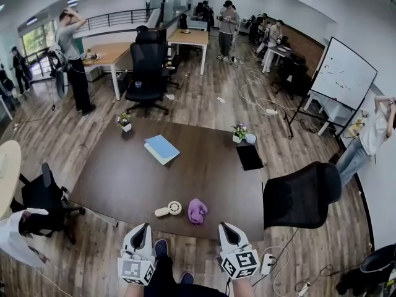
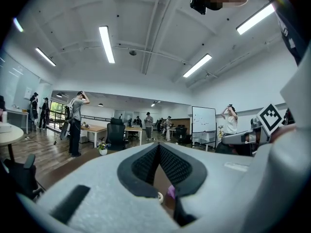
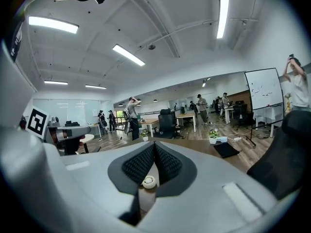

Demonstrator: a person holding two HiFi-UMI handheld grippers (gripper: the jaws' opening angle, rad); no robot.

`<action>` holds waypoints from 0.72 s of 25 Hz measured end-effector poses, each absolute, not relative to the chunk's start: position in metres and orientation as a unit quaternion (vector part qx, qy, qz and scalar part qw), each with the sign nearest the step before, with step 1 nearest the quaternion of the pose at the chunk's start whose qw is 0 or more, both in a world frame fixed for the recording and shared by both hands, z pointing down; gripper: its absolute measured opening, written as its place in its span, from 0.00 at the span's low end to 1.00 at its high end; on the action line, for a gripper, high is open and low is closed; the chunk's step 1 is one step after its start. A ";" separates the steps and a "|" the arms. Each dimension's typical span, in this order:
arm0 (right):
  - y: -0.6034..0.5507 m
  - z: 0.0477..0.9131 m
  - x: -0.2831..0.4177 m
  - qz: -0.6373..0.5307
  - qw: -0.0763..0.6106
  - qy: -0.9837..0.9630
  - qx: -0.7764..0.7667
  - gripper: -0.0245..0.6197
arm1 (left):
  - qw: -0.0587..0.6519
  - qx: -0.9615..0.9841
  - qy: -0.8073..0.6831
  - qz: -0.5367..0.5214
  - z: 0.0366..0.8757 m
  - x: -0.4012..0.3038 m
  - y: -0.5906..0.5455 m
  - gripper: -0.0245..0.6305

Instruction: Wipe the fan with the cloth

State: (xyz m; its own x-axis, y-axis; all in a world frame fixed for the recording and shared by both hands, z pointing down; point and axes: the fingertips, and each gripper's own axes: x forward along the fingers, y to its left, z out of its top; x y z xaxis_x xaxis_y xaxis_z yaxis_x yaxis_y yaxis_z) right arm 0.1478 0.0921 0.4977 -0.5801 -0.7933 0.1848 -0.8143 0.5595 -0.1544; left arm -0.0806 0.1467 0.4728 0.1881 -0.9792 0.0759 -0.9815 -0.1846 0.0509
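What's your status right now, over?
Shut and empty: left tool, right tool, short of the table. Near its edge, fan and purple cloth side by side, untouched. Nothing in the way.

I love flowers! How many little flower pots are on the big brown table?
2. One flower pot sits at the table's far left corner; the other flower pot stands near its far right edge. I see no more there.
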 end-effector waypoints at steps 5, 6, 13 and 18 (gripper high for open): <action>0.066 0.504 0.143 0.122 0.040 -0.875 0.467 0.06 | 0.041 0.776 -0.630 0.012 0.473 -0.090 0.121 0.02; 0.060 0.505 0.139 0.123 0.038 -0.874 0.468 0.06 | 0.040 0.778 -0.627 0.007 0.473 -0.094 0.114 0.02; 0.015 0.507 0.114 0.106 0.047 -0.872 0.475 0.06 | 0.034 0.796 -0.605 0.006 0.482 -0.115 0.060 0.02; -0.007 0.515 0.100 0.115 0.058 -0.870 0.476 0.06 | 0.042 0.802 -0.595 0.011 0.489 -0.125 0.033 0.02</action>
